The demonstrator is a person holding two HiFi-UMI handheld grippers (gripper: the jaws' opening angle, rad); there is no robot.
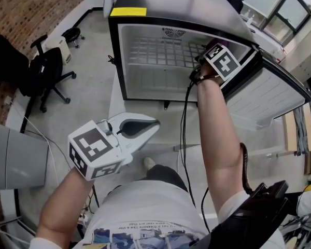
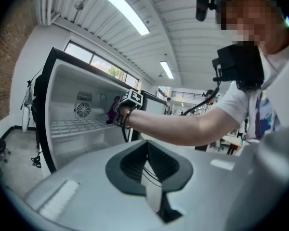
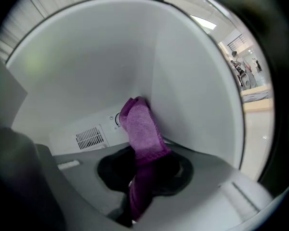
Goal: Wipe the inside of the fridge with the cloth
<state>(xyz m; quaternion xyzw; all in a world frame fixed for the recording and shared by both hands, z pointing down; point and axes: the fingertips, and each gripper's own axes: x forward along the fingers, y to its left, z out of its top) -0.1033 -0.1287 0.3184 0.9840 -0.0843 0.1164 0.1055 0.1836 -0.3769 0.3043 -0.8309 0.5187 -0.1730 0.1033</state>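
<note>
Black office chair [image 1: 46,74] on floor; brick wall [image 1: 20,9] behind.

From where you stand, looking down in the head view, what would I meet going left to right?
office chair → left tool → right tool → fridge door

- Left gripper [image 1: 153,125] held low in front of the torso, forearm bent, jaws closed together with nothing between them
- Right arm [image 1: 212,123] stretched forward, right gripper [image 3: 142,170] clamped on the purple cloth [image 3: 142,124]
</note>
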